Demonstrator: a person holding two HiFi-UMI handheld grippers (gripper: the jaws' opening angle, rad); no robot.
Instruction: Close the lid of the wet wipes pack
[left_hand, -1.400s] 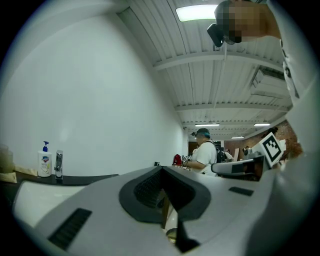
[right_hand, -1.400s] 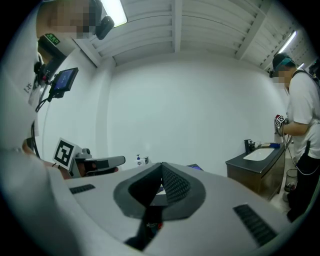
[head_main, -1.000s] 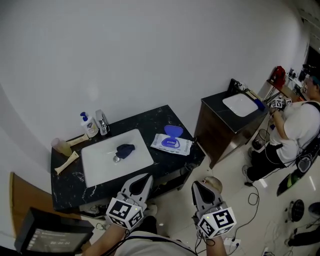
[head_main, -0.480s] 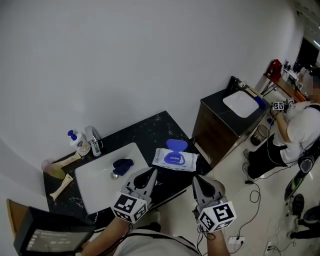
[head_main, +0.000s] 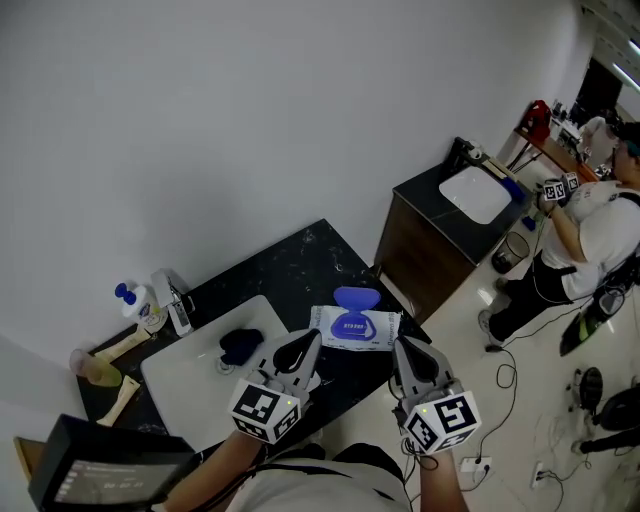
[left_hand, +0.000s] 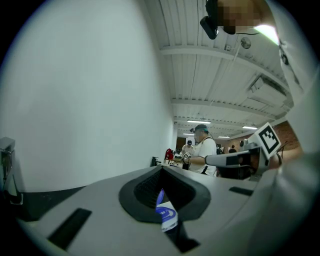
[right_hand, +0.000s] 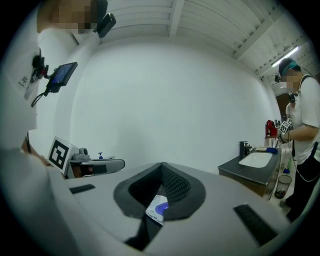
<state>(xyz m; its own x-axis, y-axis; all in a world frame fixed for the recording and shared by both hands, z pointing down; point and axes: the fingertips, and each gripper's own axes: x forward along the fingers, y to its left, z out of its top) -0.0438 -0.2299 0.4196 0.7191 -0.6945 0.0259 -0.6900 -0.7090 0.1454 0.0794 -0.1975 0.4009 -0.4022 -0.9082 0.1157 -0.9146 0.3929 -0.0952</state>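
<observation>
The white wet wipes pack (head_main: 352, 327) lies on the black marble counter (head_main: 300, 262), right of the sink, with its blue lid (head_main: 356, 298) flipped up and open. My left gripper (head_main: 306, 344) is shut and empty, its tip just short of the pack's near left corner. My right gripper (head_main: 404, 349) is also shut and empty, off the counter's edge to the pack's right. In the left gripper view the jaws (left_hand: 161, 169) meet at the tip and the pack (left_hand: 166, 216) shows below them. The right gripper view shows its jaws (right_hand: 161, 165) closed, with the pack (right_hand: 159, 207) beneath.
A white sink basin (head_main: 195, 375) holds a dark blue cloth (head_main: 240, 345). A faucet (head_main: 172, 302), a soap bottle (head_main: 133, 300) and a beige tube (head_main: 92, 368) stand at the counter's left. A second vanity (head_main: 470, 195) and a person (head_main: 590, 235) are at the right. Cables lie on the floor.
Both grippers have moved forward toward the counter, so the pack now lies just ahead of their tips. The jaws stayed shut and the pack has not moved.
</observation>
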